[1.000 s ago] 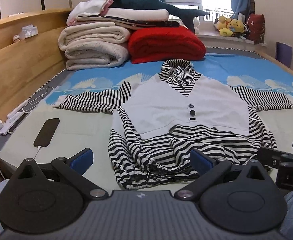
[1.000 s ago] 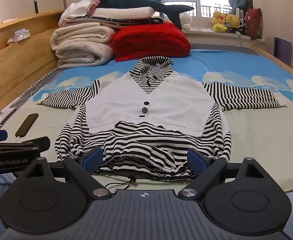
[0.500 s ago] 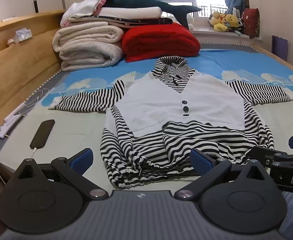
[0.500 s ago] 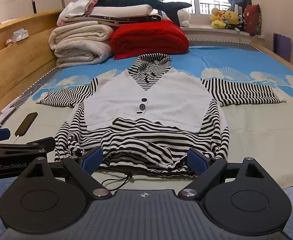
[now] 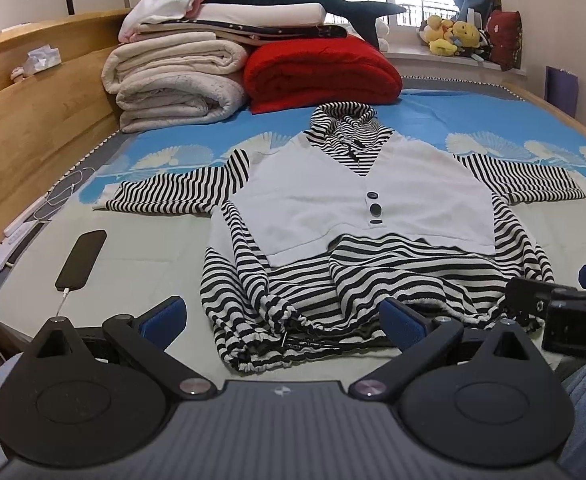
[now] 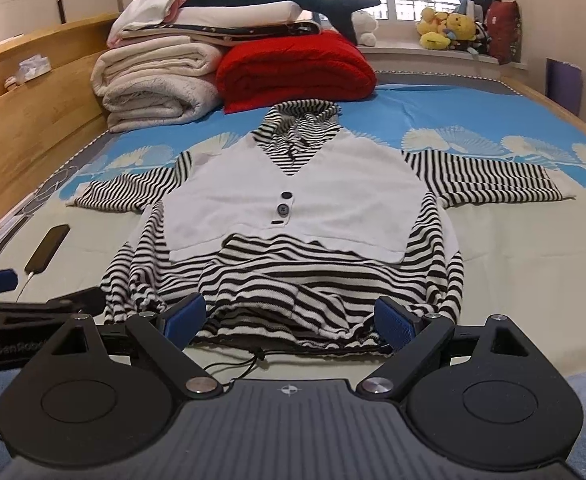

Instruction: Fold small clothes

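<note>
Bed [image 5: 141,248]: striped hooded top [image 6: 293,216] spread face-up near the foot edge, sleeves out flat, ready for folding. Left gripper [image 5: 283,322] and right gripper [image 6: 291,322] both gape wide at its gathered hem, holding nothing.

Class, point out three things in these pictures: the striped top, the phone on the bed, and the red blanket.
Striped top [image 6: 293,208]: right wrist view, on its white front panel near the buttons.
Phone [image 5: 81,260]: left wrist view, middle of its dark screen.
Red blanket [image 5: 321,72]: left wrist view, middle of the folded bundle.
</note>
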`<state>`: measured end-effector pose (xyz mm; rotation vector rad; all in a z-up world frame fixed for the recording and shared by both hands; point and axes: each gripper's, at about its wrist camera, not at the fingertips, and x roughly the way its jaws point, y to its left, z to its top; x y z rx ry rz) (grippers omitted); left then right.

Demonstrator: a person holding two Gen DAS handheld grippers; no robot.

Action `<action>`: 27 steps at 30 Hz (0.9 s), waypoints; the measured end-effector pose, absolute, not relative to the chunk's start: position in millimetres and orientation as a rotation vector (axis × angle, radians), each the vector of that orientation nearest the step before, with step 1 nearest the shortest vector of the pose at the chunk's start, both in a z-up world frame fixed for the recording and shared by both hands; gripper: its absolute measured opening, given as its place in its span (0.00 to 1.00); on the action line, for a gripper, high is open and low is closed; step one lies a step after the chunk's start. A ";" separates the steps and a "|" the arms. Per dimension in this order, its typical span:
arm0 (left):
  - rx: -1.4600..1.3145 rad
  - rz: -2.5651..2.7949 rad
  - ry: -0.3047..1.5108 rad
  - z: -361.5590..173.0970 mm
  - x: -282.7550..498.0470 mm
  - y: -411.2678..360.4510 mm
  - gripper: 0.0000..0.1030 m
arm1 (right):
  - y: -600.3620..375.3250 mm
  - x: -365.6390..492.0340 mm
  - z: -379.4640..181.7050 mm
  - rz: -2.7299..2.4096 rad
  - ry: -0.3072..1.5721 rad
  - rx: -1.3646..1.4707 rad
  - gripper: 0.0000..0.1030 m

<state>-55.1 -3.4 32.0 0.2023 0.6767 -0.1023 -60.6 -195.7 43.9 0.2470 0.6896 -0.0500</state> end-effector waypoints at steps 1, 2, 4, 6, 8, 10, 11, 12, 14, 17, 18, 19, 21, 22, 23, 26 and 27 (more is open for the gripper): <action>0.195 -0.098 0.681 30.7 -54.2 -1.8 1.00 | -197.0 -59.9 42.7 -0.055 0.690 0.249 0.89; 0.186 -0.097 0.687 29.0 -52.7 0.1 1.00 | -198.3 -59.5 41.4 -0.056 0.695 0.250 0.89; 0.172 -0.091 0.702 25.9 -45.9 4.9 1.00 | -203.3 -58.8 38.2 -0.061 0.704 0.254 0.89; 0.161 -0.072 0.701 23.8 -34.4 12.3 1.00 | -212.5 -57.4 33.8 -0.076 0.712 0.262 0.89; 0.155 -0.051 0.695 20.2 -20.0 23.0 1.00 | -226.7 -55.7 27.2 -0.111 0.719 0.268 0.89; 0.142 -0.031 0.712 14.1 -3.5 38.0 1.00 | -247.8 -54.5 18.4 -0.167 0.732 0.282 0.89; 0.132 -0.018 0.726 10.0 6.1 46.1 1.00 | -259.5 -54.1 13.4 -0.196 0.739 0.296 0.89; 0.118 0.002 0.740 5.5 16.0 54.7 1.00 | -272.2 -53.2 8.4 -0.226 0.746 0.319 0.89; 0.092 0.031 0.776 -3.4 33.1 69.2 1.00 | -303.7 -49.0 -4.4 -0.277 0.765 0.400 0.88; 0.028 0.016 0.839 -16.4 56.0 83.3 1.00 | -343.3 -38.1 -28.0 -0.285 0.787 0.545 0.87; 0.002 -0.006 0.866 -21.3 63.4 85.1 1.00 | -351.8 -30.7 -37.9 -0.269 0.804 0.590 0.87; -0.013 -0.016 0.890 -27.0 71.5 85.3 1.00 | -356.0 -23.2 -45.9 -0.256 0.827 0.616 0.86; -0.025 -0.019 0.930 -39.6 86.0 80.7 1.00 | -359.8 -5.6 -65.0 -0.263 0.888 0.666 0.86; -0.031 -0.021 0.949 -46.8 93.6 79.2 1.00 | -359.7 2.7 -73.9 -0.266 0.909 0.694 0.86; -0.036 -0.020 0.972 -55.3 101.9 77.4 1.00 | -357.5 10.2 -80.2 -0.265 0.927 0.708 0.86; -0.073 -0.011 1.088 -86.8 126.0 76.5 0.98 | -346.4 25.4 -98.8 -0.240 0.986 0.690 0.73; -0.104 -0.010 1.122 -96.3 129.8 78.7 0.80 | -342.5 26.1 -100.3 -0.215 0.996 0.663 0.32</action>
